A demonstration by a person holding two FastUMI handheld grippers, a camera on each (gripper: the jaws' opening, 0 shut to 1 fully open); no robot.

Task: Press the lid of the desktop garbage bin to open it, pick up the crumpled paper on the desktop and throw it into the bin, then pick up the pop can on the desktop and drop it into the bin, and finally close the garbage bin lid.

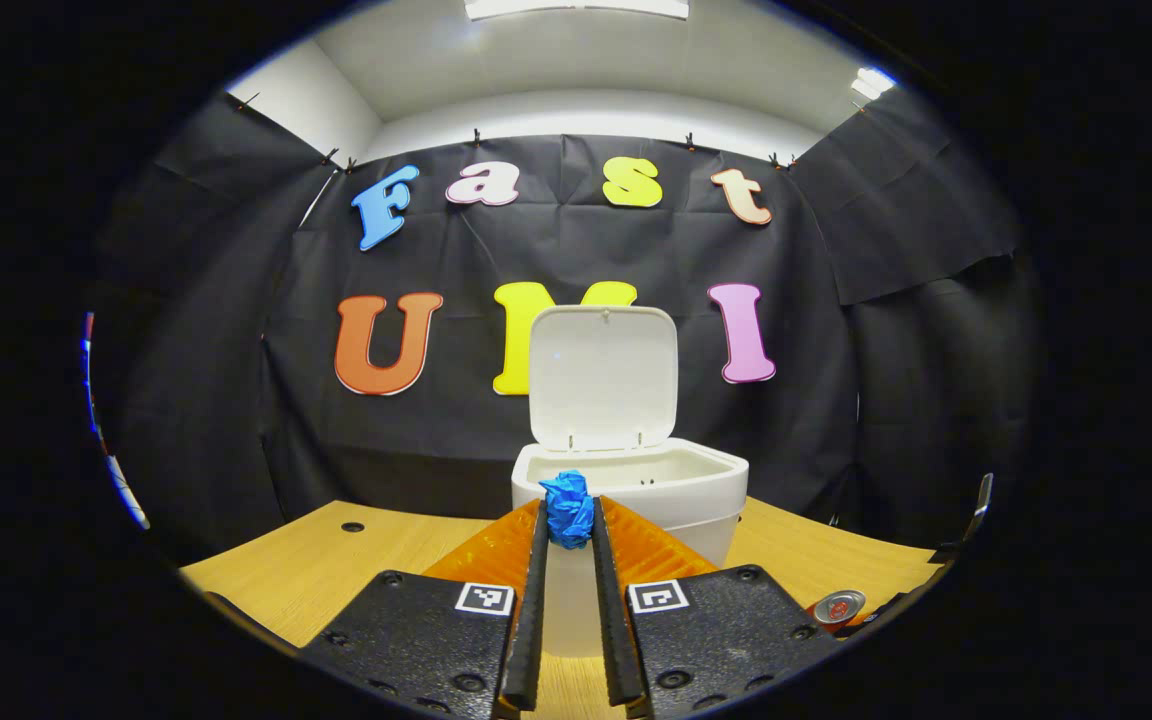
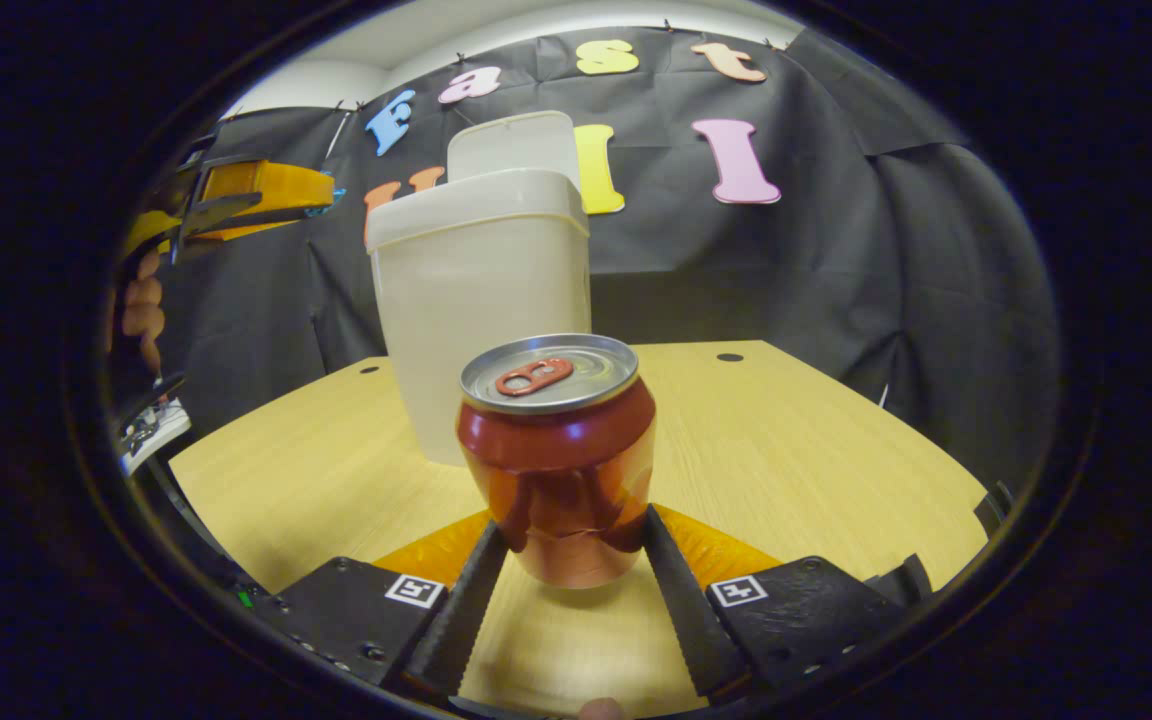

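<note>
In the left gripper view, my left gripper (image 1: 568,520) is shut on a blue crumpled paper (image 1: 566,503), held at the fingertips just in front of the white bin's (image 1: 706,480) near rim. The bin's lid (image 1: 603,375) stands upright, open. The red pop can (image 1: 839,606) shows at the lower right edge of that view. In the right gripper view, my right gripper (image 2: 571,535) is shut on the red pop can (image 2: 556,450), one finger on each side, just above the table. The bin (image 2: 481,300) stands right behind the can. The left gripper (image 2: 256,195) hangs high at the upper left, held by a hand.
The wooden table (image 2: 816,460) has small dark holes near its back edge, one of them (image 2: 729,357) to the right of the bin. A person's hand (image 2: 141,305) is at the left edge. Black cloth walls close in the table on three sides.
</note>
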